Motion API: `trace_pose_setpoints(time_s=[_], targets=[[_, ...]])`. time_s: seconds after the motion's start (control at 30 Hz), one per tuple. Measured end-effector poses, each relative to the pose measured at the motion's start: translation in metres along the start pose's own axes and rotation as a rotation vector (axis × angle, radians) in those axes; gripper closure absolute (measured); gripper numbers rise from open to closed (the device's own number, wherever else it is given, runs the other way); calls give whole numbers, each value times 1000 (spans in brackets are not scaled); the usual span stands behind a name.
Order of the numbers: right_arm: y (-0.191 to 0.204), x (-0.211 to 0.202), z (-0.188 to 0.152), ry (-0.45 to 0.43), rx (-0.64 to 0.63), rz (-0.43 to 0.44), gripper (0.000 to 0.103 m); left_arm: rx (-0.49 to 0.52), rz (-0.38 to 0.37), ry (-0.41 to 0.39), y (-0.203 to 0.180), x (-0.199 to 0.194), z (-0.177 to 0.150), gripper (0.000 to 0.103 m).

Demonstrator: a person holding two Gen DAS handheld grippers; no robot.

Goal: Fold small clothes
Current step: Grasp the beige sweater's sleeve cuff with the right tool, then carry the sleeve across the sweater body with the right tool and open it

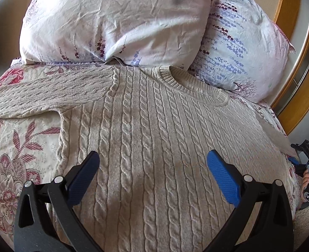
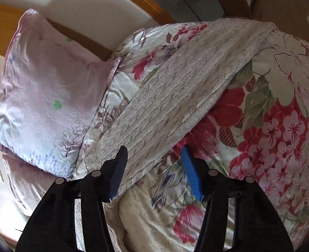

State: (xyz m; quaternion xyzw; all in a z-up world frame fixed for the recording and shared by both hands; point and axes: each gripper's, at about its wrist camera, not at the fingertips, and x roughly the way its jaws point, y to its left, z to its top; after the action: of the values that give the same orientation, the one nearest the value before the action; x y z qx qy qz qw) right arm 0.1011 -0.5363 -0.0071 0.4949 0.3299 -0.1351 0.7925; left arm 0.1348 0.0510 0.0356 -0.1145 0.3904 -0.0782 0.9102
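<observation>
While the sweater (image 1: pixel 150 126) lies flat for folding, the left gripper (image 1: pixel 153 174) and right gripper (image 2: pixel 152 168) gape wide, holding nothing.

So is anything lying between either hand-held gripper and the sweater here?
Nothing visible. The left hand-held gripper hangs open directly over the sweater body, bare knit between its fingers. The right hand-held gripper is open with the sleeve edge between its fingers. The pillows sit beyond the collar.

Pillows (image 1: pixel 116 21) (two) beyond sweater (image 1: pixel 150 130)
</observation>
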Motion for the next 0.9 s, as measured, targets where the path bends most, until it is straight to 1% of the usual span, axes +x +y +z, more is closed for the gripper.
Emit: trace_pose_setpoints(time_s=[0.1, 0.13, 0.17, 0.2, 0.23, 0.3, 0.4, 0.47, 0.53, 0.6, 0.63, 0.7, 0.73, 0.77, 0.83, 0.87, 0.9], targets=[[-2, 4, 6, -29, 10, -10, 59, -45, -27, 34, 10, 13, -3, 2], [-3, 5, 8, -38, 8, -18, 67, -57, -28, 45, 13, 16, -4, 2], [-3, 7, 9, -46, 2, -32, 79, -66, -34, 51, 15, 18, -4, 2], [-4, 9, 10, -49, -2, -45, 87, -70, -40, 49, 16, 18, -4, 2], [-6, 12, 10, -45, 0, -45, 91, -72, -44, 45, 17, 18, -4, 2], [-5, 9, 10, -67, -2, -26, 93, -73, -48, 45, 17, 18, -5, 2], [21, -8, 7, -150, -95, 20, 93, -75, -50, 47, 17, 19, -4, 2], [50, -19, 2, -180, -180, 92, 94, -72, -47, 49, 16, 19, -4, 2], [84, -24, -12, -167, -279, 191, 94, -67, -42, 52, 16, 19, -3, 2], [120, -19, -34, -119, -391, 273, 94, -63, -38, 54, 14, 20, -3, 2], [137, -12, -49, -79, -444, 307, 94, -62, -38, 54, 14, 20, -3, 2], [163, 11, -81, 31, -525, 357, 94, -65, -42, 53, 14, 21, -3, 2], [172, 26, -97, 94, -553, 364, 94, -68, -46, 52, 15, 20, -3, 2], [179, 44, -113, 162, -578, 358, 94, -70, -49, 51, 16, 20, -3, 2], [183, 78, -142, 288, -618, 294, 92, -73, -54, 49, 17, 20, -3, 2], [181, 91, -153, 342, -620, 263, 88, -75, -56, 48, 17, 19, -4, 2], [177, 98, -160, 379, -608, 242, 85, -76, -58, 46, 18, 19, -4, 2]])
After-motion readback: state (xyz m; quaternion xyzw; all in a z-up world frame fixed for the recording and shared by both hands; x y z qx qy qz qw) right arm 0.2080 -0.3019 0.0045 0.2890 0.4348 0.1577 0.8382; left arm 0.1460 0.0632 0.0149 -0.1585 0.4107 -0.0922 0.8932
